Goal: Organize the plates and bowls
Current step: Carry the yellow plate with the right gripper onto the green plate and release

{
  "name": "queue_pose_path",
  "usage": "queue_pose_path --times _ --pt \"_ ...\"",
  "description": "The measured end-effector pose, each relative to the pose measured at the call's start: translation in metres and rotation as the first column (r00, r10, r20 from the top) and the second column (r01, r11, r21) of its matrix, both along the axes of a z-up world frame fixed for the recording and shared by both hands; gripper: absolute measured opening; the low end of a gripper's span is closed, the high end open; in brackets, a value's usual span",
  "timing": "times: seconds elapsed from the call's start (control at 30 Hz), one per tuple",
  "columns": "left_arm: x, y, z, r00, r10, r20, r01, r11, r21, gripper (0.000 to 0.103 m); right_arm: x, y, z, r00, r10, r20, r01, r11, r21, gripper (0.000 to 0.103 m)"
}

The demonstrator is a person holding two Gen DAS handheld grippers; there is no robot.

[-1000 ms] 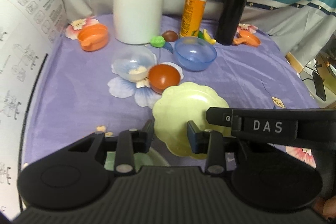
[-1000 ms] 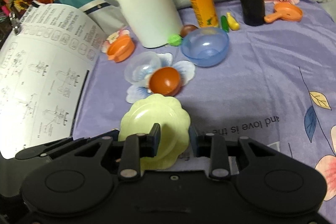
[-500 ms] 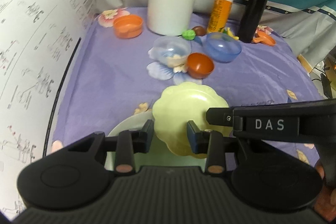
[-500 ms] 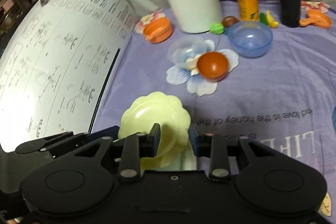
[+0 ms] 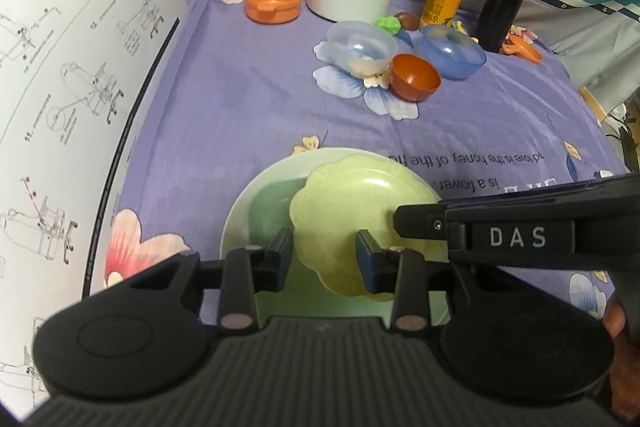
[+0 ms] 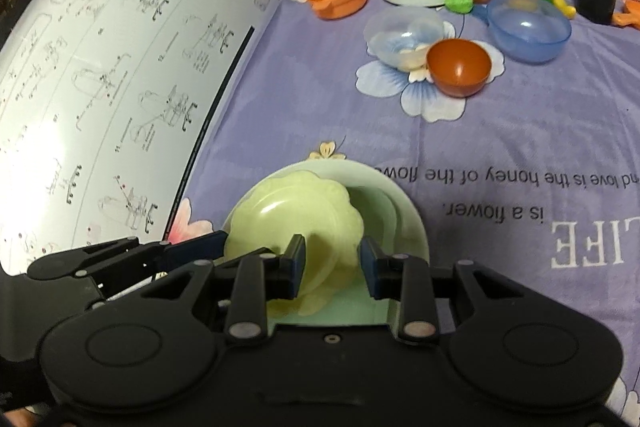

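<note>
1. Jaws first: the left gripper [image 5: 325,254] has its jaws clenched on the near-left rim of the yellow scalloped plate [image 5: 360,203], and the right gripper [image 6: 332,263] is clamped on the opposite rim. Both grips are steady, the gap unchanged from a second ago.

2. Here's the change: the yellow scalloped plate, carried between the two grippers, has travelled back across the purple floral cloth [image 5: 240,115] and now hangs directly over the pale green plate [image 5: 256,195], which a second ago was only a sliver at the bottom edge of the left wrist view.

3. I cannot tell whether the yellow plate already touches the green one; it looks just above it, tilted slightly.

4. For the task, that reads as a stack about to form: small plate onto large plate, with release the likely next call.

5. Further out, everything else has receded: the red bowl [image 5: 414,77], clear bowl [image 5: 362,45] and blue bowl [image 5: 454,51] sit much farther up the frame than before, untouched and still to be sorted.

6. The printed instruction sheet [image 5: 80,47] now fills far more of the left side in both views.
</note>
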State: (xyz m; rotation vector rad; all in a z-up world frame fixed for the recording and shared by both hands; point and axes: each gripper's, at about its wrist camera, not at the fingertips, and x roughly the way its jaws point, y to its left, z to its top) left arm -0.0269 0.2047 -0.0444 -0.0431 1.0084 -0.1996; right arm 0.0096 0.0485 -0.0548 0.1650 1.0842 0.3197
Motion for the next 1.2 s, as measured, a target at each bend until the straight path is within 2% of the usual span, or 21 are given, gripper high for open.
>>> queue_pose_path --times 1.03,1.1,1.13,1.17,1.2 --pt "0.005 0.000 -0.028 0.998 -0.030 -0.057 0.030 1.000 0.002 0.035 0.005 0.008 -0.023 0.998 0.013 -0.066 -0.014 1.000 -0.020 0.034" --pt "0.004 0.000 -0.027 0.999 -0.031 -0.044 0.031 0.999 0.014 0.045 0.005 0.008 -0.024 0.997 0.017 -0.069 -0.019 1.000 -0.025 0.035" --pt "0.004 -0.001 -0.025 0.999 -0.026 -0.032 0.027 0.999 0.027 0.058 0.006 0.008 -0.025 0.997 0.019 -0.069 -0.021 1.000 -0.022 0.040" --pt "0.003 -0.001 -0.024 1.000 -0.014 -0.013 0.015 0.999 0.052 0.068 0.006 0.008 -0.025 0.998 0.017 -0.066 -0.018 1.000 -0.022 0.054" --pt "0.003 -0.001 -0.021 1.000 -0.007 0.005 0.007 0.997 0.074 0.072 0.005 0.008 -0.023 0.999 0.007 -0.051 -0.009 0.999 -0.037 0.059"
